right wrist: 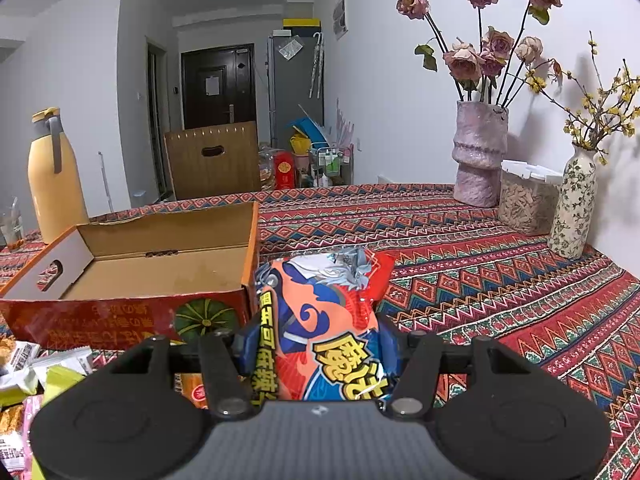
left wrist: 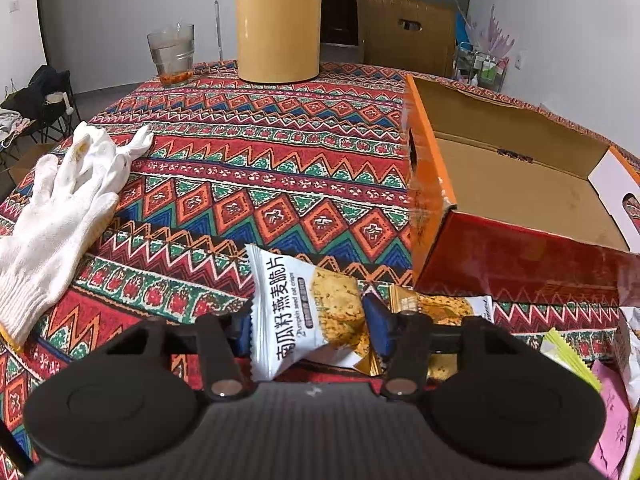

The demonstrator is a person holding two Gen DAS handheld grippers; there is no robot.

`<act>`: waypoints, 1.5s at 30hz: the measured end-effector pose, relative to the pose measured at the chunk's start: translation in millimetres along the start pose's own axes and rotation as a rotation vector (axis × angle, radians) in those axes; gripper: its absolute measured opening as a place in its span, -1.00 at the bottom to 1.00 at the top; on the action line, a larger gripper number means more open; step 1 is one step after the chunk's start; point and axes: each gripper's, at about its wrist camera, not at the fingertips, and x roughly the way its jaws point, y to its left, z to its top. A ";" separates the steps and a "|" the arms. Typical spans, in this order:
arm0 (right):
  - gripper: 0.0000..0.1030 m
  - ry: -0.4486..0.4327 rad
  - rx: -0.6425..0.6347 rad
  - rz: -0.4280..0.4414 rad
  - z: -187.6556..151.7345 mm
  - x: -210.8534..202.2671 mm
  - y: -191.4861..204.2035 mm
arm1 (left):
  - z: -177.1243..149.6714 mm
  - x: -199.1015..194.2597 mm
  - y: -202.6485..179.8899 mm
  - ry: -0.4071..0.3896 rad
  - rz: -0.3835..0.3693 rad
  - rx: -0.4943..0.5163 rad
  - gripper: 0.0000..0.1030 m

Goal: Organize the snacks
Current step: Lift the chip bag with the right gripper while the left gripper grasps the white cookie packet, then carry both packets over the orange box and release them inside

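Note:
My left gripper (left wrist: 306, 326) is shut on a white oat-crisp packet (left wrist: 304, 312), held just above the patterned tablecloth. A gold packet (left wrist: 436, 306) lies just right of it. The open orange cardboard box (left wrist: 432, 168) stands to the right, its brown inside bare. My right gripper (right wrist: 318, 344) is shut on a red and blue snack bag (right wrist: 332, 316), held upright just right of the same box (right wrist: 248, 248). A pile of loose snack packets (right wrist: 24, 376) lies at the lower left of the right wrist view and shows at the lower right of the left wrist view (left wrist: 612, 392).
White gloves (left wrist: 68, 196) lie at the left. A yellow jug (left wrist: 278, 20) and a glass (left wrist: 172, 54) stand at the far edge. Two flower vases (right wrist: 480, 152) and a lidded jar (right wrist: 528, 196) stand by the wall at the right.

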 end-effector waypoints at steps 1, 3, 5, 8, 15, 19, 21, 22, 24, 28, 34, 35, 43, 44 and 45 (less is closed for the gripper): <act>0.09 0.000 -0.001 0.004 -0.1 -0.5 -0.1 | -1.0 -1.8 -0.3 -0.009 0.004 -0.001 -0.03; 0.09 0.001 -0.004 0.010 -1.6 -2.8 0.6 | -2.0 -5.3 -1.0 -0.019 0.006 0.001 -0.09; 0.09 0.002 -0.010 0.023 -2.6 -5.3 2.5 | -3.1 -9.8 -1.8 -0.031 0.009 0.009 -0.10; 0.09 -0.001 -0.020 0.041 -3.3 -10.2 6.4 | -5.5 -16.4 -2.6 -0.051 0.014 0.018 -0.11; 0.09 -0.013 -0.035 0.081 -3.2 -21.4 17.4 | -9.3 -38.9 -3.5 -0.114 0.019 0.027 -0.11; 0.09 -0.027 -0.046 0.102 0.7 -25.6 25.7 | -5.0 -58.1 -6.6 -0.174 0.005 0.036 -0.11; 0.09 -0.036 -0.054 0.115 3.7 -26.5 31.3 | -0.7 -66.6 -10.1 -0.200 -0.007 0.039 -0.11; 0.09 -0.041 -0.057 0.121 5.8 -26.4 33.8 | 2.1 -70.6 -12.3 -0.213 -0.014 0.040 -0.11; 0.09 -0.052 -0.065 0.134 10.5 -25.8 39.9 | 5.9 -77.5 -18.2 -0.234 -0.023 0.047 -0.11; 0.09 -0.073 -0.066 0.162 23.2 -20.4 51.5 | 16.2 -87.4 -31.0 -0.273 -0.046 0.057 -0.11; 0.09 -0.089 -0.068 0.196 46.1 -2.5 70.4 | 32.5 -92.3 -54.2 -0.309 -0.076 0.069 -0.11; 0.09 -0.089 -0.069 0.199 49.9 1.6 72.9 | 35.5 -91.4 -58.0 -0.313 -0.082 0.071 -0.11; 0.09 -0.075 -0.074 0.202 79.6 44.6 93.9 | 62.4 -71.8 -85.7 -0.319 -0.106 0.083 -0.11; 0.09 -0.070 -0.075 0.201 81.7 50.2 96.3 | 66.3 -68.3 -88.4 -0.318 -0.104 0.084 -0.11; 0.09 -0.065 -0.075 0.200 83.9 56.2 98.2 | 69.6 -64.7 -90.4 -0.319 -0.105 0.082 -0.11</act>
